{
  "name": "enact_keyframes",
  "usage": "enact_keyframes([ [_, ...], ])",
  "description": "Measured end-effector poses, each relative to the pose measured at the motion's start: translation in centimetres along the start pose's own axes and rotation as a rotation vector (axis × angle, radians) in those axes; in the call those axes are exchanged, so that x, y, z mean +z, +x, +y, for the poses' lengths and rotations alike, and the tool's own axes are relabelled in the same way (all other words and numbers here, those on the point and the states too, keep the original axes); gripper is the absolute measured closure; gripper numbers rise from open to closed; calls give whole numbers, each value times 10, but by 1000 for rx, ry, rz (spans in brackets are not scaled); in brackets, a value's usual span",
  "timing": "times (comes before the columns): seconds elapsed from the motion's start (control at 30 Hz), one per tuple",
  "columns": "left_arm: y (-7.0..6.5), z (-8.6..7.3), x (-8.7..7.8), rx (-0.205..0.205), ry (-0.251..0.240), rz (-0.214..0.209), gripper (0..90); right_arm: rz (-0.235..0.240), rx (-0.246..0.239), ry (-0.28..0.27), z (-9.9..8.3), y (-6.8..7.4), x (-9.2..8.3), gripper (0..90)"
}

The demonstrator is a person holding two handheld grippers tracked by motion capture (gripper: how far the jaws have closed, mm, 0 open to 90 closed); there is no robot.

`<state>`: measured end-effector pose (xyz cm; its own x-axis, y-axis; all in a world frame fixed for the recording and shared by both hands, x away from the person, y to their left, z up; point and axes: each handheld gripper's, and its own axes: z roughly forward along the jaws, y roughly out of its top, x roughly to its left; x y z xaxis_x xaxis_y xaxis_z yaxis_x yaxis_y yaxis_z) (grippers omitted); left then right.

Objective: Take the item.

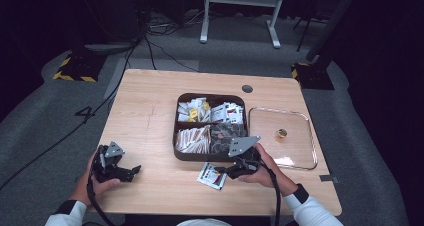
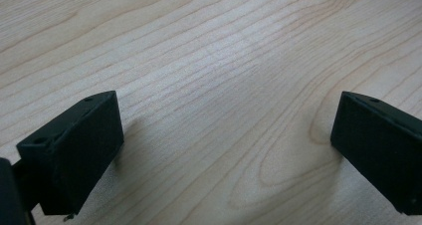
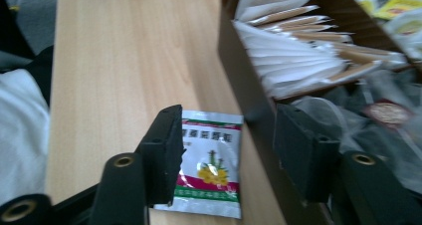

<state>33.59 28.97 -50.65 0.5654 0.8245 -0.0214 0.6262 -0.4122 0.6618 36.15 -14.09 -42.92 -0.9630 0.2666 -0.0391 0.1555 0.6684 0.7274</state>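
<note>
One sachet (image 3: pixel 211 165), white with green and red bands and a yellow flower, lower centre, flat on one table (image 1: pixel 150 116). One four-part box (image 1: pixel 182 153); one clear lid (image 1: pixel 305 136). Left gripper (image 1: pixel 131 172) and right gripper (image 3: pixel 226 153): both open, holding nothing

Black grippers (image 1: pixel 239 169), grey three-cornered plates, trailing cables, white dark-cuffed sleeves.

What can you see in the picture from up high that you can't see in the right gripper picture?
High view alone: the clear lid beside the box, the left tool open over bare wood, both hands, the grey floor.
Right gripper view alone: the yellow flower printed on the packet, and the right tool with its jaws open and the packet lying flat below them.
Both: the packet, the wooden table, the brown box full of sachets.
</note>
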Motion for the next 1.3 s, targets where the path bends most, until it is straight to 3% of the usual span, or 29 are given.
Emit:
enact_keyframes([
  [0.2, 0, 0, 0, -1, -1, 0, 4, -59, 29, -40, -3, -12, -17, 424],
  [0.5, 0, 0, 0, -1, -3, 1, 4, -177, 31, -46, -6, -28, -32, 326],
  [0.7, 0, 0, 0, -1, -2, 1, 4, -247, 85, -66, -15, -47, -47, 290],
  [1.0, 0, 0, 0, -1, -2, 1, 4, -319, 136, -48, -27, -65, -57, 246],
  [1.13, 0, 0, 0, -2, -3, 1, 4, -383, 157, -22, -34, -74, -62, 234],
  [1.3, 0, 0, 0, -4, -1, -1, 4, -428, 195, -13, -45, -85, -69, 247],
])
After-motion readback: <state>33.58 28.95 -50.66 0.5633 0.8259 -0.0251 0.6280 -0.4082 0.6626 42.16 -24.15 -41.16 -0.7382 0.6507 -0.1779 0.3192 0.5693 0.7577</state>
